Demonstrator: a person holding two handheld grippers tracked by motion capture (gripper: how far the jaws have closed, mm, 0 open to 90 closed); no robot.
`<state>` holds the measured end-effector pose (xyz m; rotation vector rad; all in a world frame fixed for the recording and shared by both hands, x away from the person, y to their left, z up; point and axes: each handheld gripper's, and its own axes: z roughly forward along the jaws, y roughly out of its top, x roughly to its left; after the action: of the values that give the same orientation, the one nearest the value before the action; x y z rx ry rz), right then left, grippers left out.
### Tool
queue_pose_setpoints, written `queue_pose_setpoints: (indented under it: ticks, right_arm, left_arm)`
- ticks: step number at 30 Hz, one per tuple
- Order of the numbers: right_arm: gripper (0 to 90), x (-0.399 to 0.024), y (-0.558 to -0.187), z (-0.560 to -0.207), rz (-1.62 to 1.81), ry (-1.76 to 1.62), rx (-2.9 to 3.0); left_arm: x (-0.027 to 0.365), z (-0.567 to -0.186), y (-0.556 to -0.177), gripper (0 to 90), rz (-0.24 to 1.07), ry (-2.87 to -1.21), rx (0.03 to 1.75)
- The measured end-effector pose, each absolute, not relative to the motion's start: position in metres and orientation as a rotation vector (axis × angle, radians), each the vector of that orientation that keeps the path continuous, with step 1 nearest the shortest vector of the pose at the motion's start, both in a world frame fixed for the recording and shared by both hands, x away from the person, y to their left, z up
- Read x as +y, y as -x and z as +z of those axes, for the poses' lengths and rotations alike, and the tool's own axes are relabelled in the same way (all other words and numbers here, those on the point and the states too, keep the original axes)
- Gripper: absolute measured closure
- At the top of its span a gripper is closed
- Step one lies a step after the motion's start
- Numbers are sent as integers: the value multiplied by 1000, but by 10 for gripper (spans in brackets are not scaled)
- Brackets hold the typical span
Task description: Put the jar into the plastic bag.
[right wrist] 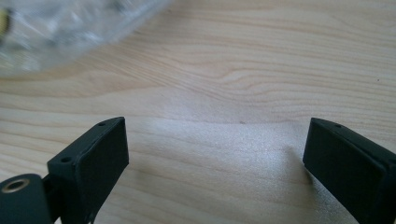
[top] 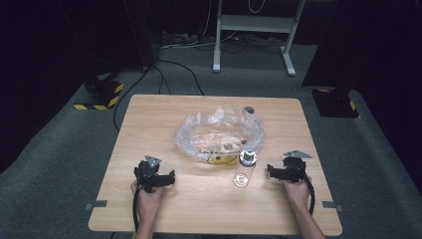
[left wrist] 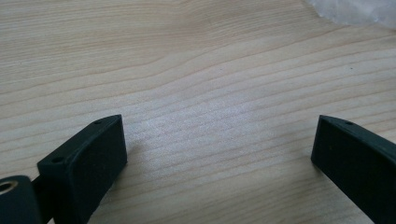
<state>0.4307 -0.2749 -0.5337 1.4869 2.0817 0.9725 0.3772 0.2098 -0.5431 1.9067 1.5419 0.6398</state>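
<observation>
We hold the left gripper point(top: 171, 178) and the right gripper point(top: 268, 171) low over the worktop point(top: 149, 114) near its front edge, both with jaws wide apart and nothing between them. The clear bottle point(top: 245, 169) stands just beside the right gripper, touching the plastic bag point(top: 219, 132) at the middle.

Left gripper point(top: 171, 178), right gripper point(top: 269, 171): black housings, grey three-cornered plate atop each, black cable trailing behind. Blocky matte jaws, small screw holes along edges; brass-ringed hole beside one jaw. Forearms bare, no sleeves.
</observation>
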Motion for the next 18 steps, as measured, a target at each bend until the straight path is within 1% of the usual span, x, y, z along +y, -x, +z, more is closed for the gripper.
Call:
queue_pose_setpoints:
  ticks: [8,18]
  right_arm:
    - [71,-279,-411,-517,1110,-1415,2131]
    - [72,-277,-385,-515,1211,-1329,2219]
  left_arm:
    - [210,-543,-377,36,640,-1906,1542]
    - [210,-543,-377,35,637,-1904,1542]
